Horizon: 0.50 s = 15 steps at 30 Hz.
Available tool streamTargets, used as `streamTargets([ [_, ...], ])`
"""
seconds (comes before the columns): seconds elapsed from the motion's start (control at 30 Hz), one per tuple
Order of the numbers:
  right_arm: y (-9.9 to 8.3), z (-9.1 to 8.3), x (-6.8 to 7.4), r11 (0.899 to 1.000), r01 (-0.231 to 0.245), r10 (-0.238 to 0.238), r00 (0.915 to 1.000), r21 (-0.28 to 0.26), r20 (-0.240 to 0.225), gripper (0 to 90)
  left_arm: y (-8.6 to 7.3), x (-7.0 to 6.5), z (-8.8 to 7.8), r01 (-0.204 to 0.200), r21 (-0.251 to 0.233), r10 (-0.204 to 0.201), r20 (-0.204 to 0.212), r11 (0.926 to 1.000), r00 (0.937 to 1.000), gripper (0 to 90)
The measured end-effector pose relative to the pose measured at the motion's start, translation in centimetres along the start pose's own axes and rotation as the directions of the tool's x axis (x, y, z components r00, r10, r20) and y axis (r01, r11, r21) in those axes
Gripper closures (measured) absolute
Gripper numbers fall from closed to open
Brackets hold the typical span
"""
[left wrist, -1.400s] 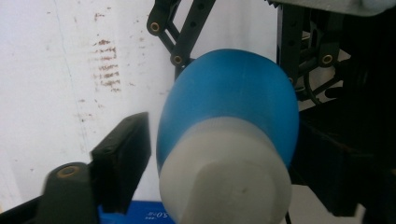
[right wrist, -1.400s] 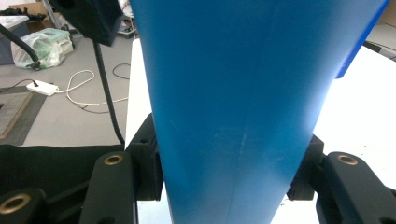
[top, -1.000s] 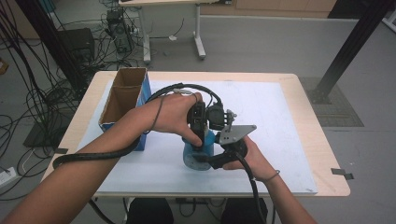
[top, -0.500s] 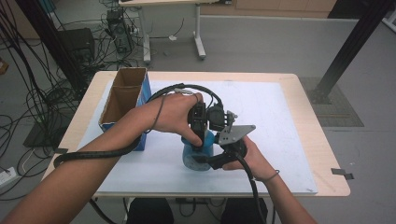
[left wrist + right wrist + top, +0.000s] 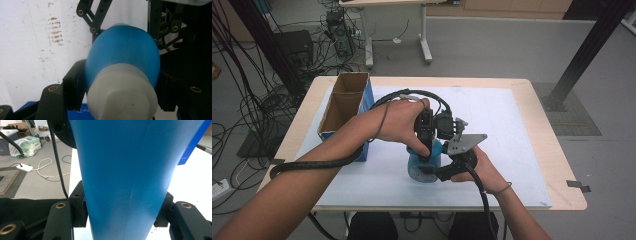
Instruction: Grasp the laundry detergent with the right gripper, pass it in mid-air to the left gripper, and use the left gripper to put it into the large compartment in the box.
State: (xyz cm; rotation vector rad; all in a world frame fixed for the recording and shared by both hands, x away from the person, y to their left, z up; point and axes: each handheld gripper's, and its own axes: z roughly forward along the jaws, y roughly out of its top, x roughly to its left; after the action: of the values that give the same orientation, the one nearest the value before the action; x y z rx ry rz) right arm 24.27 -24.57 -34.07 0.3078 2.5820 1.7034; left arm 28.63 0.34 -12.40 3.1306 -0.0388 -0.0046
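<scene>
A blue bottle (image 5: 424,162) stands low on the white mat (image 5: 512,145) that covers the worktop (image 5: 557,165), near the front edge and between the person's two hands. In the high view the left claw (image 5: 426,150) comes down onto the bottle from above, held by the left hand (image 5: 394,120), while the right claw (image 5: 437,172) meets the bottle's lower body from the right side, held by the right hand (image 5: 472,165) with its grey plate (image 5: 466,142) on top.

In the left gripper view the black jaws press on either side of the bottle's rounded blue shoulder (image 5: 125,52), just behind the white cap (image 5: 122,92), which points at the camera; the left claw is pinching the bottle at the shoulder. Beyond the bottle in that view, the black linkage of the other gripper (image 5: 95,17) stands over the white mat.

In the right gripper view the jaws clamp the bottle's blue body (image 5: 125,175) from both sides, their pads flat against it, so the right claw is pinching the bottle as well.

An open cardboard box with blue sides (image 5: 343,107) lies on the worktop's left part, just beside the left forearm. Black cables (image 5: 412,94) loop from the grippers across the mat behind the hands
</scene>
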Motion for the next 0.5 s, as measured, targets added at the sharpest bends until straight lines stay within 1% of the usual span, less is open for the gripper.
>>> streamTargets([
  [0.5, -0.1, -0.04, 0.06, 1.0, 0.001, -0.001, 1.0, -0.005, 0.002, 43.3, 0.03, -0.06, -0.04, 0.004, 0.0, -0.004, -0.001, 1.0, 1.0, 36.6],
])
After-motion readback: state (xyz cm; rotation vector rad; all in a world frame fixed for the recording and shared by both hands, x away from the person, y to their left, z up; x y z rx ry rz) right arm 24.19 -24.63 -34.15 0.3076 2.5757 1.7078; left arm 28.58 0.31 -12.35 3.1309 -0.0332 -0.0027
